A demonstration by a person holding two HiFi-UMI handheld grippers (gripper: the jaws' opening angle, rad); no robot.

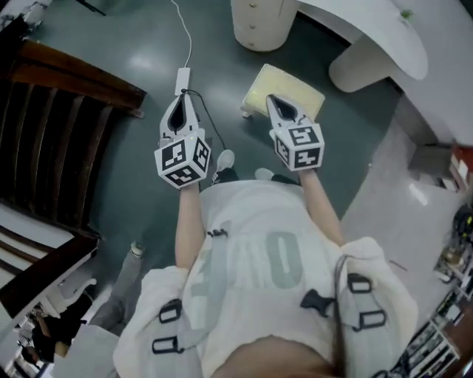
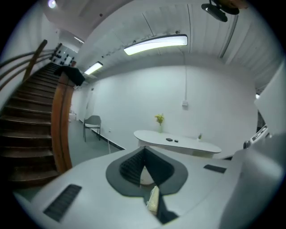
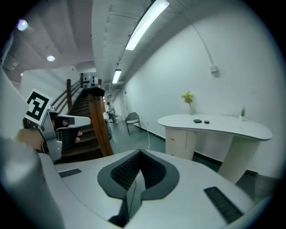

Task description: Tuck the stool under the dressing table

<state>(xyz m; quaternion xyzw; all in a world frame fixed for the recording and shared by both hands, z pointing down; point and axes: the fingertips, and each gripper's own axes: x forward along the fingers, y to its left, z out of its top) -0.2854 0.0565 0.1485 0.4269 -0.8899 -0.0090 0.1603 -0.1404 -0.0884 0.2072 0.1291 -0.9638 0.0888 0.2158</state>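
Note:
The stool has a pale yellow cushion and stands on the grey-green floor in front of the white dressing table. It is out from under the tabletop. My left gripper is shut on nothing and hangs in the air left of the stool. My right gripper is shut and empty too, its tip over the stool's near edge. In the left gripper view a sliver of the stool shows below the shut jaws, with the table far ahead. The right gripper faces the table.
A dark wooden staircase fills the left. A white power strip with its cable lies on the floor ahead of the left gripper. The table's round cabinet stands beyond the stool. A grey chair stands by the far wall.

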